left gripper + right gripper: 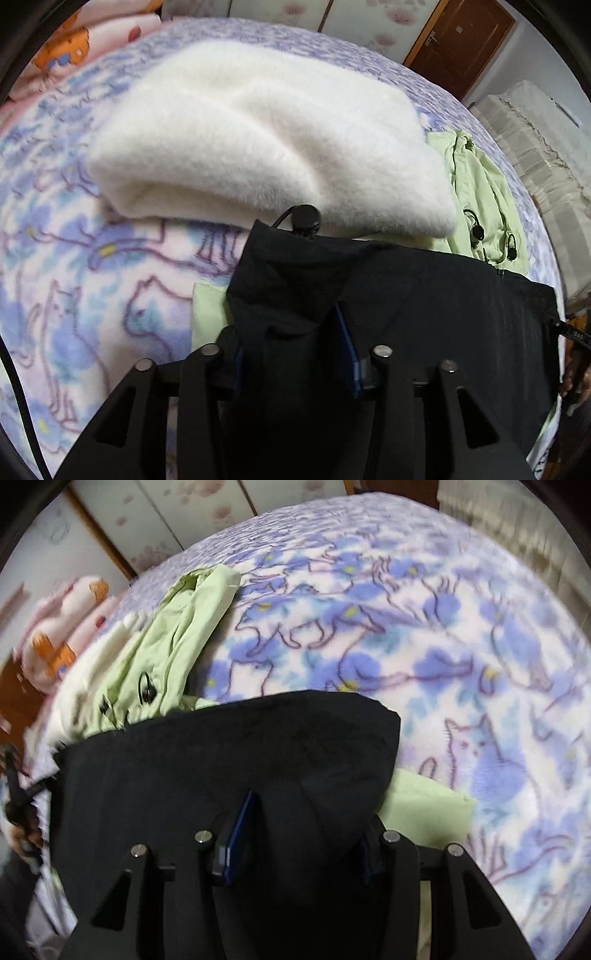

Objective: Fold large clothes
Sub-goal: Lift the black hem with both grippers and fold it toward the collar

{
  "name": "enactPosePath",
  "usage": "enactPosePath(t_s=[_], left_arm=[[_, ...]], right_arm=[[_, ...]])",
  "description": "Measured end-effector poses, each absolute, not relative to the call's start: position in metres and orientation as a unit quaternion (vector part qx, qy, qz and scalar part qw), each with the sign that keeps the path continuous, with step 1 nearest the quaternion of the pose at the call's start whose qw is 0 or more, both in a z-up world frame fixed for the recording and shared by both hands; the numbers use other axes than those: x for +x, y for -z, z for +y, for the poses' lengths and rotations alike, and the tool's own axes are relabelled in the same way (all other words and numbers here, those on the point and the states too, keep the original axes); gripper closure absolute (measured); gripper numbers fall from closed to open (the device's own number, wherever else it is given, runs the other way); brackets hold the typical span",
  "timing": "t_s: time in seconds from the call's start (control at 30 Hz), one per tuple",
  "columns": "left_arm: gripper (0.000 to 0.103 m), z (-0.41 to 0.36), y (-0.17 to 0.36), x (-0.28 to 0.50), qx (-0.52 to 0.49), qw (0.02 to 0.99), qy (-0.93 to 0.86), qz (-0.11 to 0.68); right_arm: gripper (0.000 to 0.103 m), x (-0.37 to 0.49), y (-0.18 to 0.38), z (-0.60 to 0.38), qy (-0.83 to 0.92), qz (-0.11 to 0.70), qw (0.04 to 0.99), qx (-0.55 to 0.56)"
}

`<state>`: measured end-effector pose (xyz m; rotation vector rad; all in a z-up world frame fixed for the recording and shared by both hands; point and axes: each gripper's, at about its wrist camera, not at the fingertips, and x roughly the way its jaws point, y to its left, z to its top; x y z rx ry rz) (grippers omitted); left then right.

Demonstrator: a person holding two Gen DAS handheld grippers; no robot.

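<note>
Black, smooth woven fabric fills the lower half of both wrist views: a large dark garment (406, 295) stretched between the two grippers above a fleece bedspread printed with blue flowers and outlined cats (74, 258). The left gripper (295, 354) has a bunched corner of this cloth between its blue-padded fingers (347, 350), clenched on it; the right gripper (303, 834) likewise grips a thick gather at the garment's other corner. A black cord toggle (306, 218) sits at the cloth's upper edge in the left view.

Beyond it, toward the top of the left frame, lies a folded fluffy white sweater (258, 147), and at its right a crumpled pale-green jacket (480, 206), part of which peeks out beneath the black cloth. A wooden door (458, 40) shows at upper right.

My reading: the garment is mid-fold, its held edge being carried across. Next, both corners should come down evenly, kept taut and aligned, before the grips let go.
</note>
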<state>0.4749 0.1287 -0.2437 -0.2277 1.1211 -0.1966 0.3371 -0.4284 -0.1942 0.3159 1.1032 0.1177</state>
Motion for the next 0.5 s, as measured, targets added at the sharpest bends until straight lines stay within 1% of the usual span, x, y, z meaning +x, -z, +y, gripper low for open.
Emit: enactPosePath(t_s=[0.13, 0.27, 0.37, 0.4, 0.43, 0.47, 0.5], left_arm=[[0.058, 0.132, 0.251, 0.480, -0.123, 0.832, 0.103, 0.531], [0.057, 0.144, 0.255, 0.474, -0.161, 0.828, 0.111, 0.526], [0.058, 0.152, 0.254, 0.472, -0.194, 0.828, 0.107, 0.516], [0.058, 0.156, 0.253, 0.472, -0.198, 0.828, 0.106, 0.513], [0.058, 0.155, 0.254, 0.471, -0.203, 0.829, 0.107, 0.511], [0.058, 0.156, 0.254, 0.471, -0.203, 0.829, 0.107, 0.509], [0.058, 0.158, 0.254, 0.471, -0.204, 0.829, 0.108, 0.510]], right_arm=[[0.055, 0.341, 0.201, -0.441, -0.076, 0.513, 0.831, 0.202], [0.055, 0.340, 0.204, -0.450, -0.081, 0.505, 0.826, 0.237], [0.056, 0.339, 0.206, -0.451, -0.078, 0.496, 0.831, 0.242], [0.058, 0.337, 0.205, -0.449, -0.073, 0.495, 0.833, 0.236], [0.064, 0.337, 0.205, -0.447, -0.067, 0.495, 0.836, 0.227], [0.074, 0.336, 0.205, -0.444, -0.054, 0.496, 0.841, 0.211], [0.081, 0.336, 0.206, -0.444, -0.047, 0.497, 0.842, 0.205]])
